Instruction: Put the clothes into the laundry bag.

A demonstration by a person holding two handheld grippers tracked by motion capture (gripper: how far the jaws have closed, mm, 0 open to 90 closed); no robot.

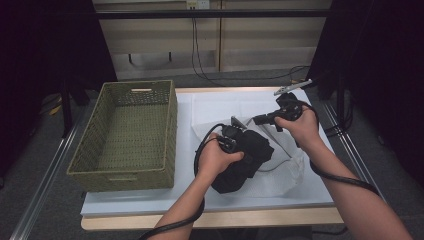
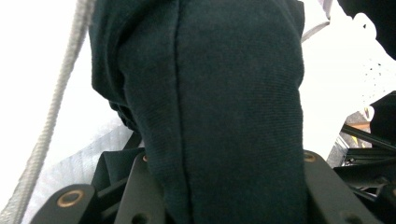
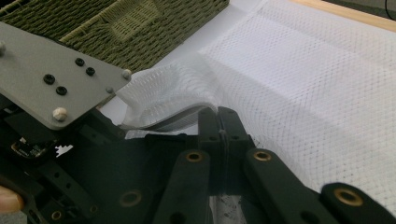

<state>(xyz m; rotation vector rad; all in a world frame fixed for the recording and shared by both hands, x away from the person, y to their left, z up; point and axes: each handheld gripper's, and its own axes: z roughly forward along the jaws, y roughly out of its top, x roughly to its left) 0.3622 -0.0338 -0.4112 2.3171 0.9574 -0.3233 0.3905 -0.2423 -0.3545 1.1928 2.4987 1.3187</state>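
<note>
A bundled black garment (image 1: 248, 161) lies in the mouth of a white mesh bag (image 1: 281, 176) on the white table cover. My left gripper (image 1: 234, 137) is shut on the garment, whose dark knit (image 2: 224, 102) bulges up between both jaws in the left gripper view. My right gripper (image 1: 261, 120) sits just beyond it, at the bag's far edge. Its jaws (image 3: 220, 122) are pressed together on a fold of the mesh bag (image 3: 299, 79), holding that edge up. A pale drawstring cord (image 2: 51, 107) runs beside the garment.
An empty olive woven basket (image 1: 125, 135) stands at the left of the table; its wall (image 3: 116, 28) is close behind the left gripper's grey plate (image 3: 51, 79). More flat mesh (image 1: 225, 105) spreads toward the table's far edge.
</note>
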